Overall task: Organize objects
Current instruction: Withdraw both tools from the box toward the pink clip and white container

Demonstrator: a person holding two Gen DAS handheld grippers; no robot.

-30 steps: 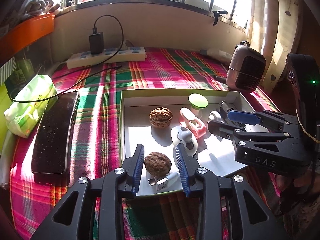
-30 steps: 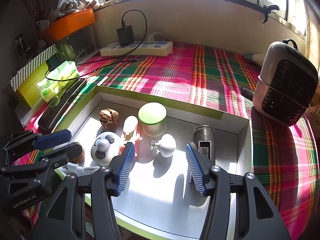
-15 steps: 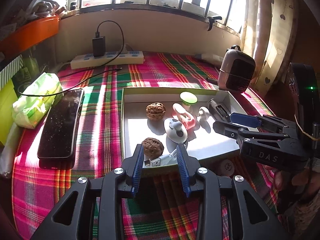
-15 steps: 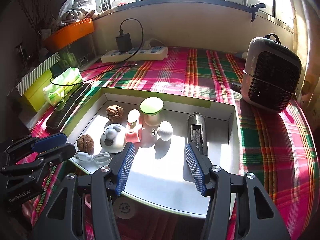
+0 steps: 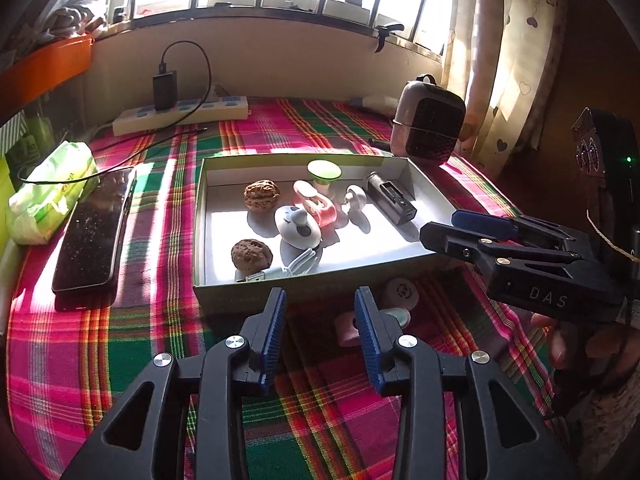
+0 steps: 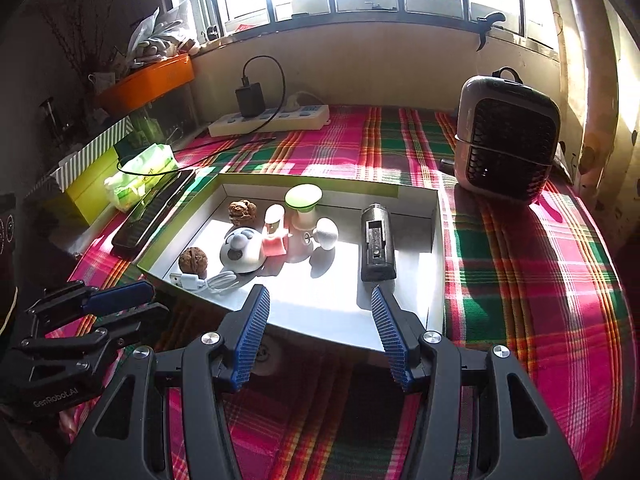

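Near the box (image 5: 304,288), both hand-held grippers, left (image 5: 320,330) and right (image 6: 320,330), hang spread and empty. The left's jaws have just been opening. Best approach the pink clip (image 5: 346,330) low, squarely.

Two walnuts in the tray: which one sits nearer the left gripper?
The darker, rounder walnut by the tray's near edge, touching the white cable. The paler, wrinkled walnut lies farther back, toward the green-capped jar.

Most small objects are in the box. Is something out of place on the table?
Yes. Two small items lie on the plaid cloth outside the box, against its near wall: a round white piece and a pink-and-mint piece. The walnuts, the cable and the rest are inside.
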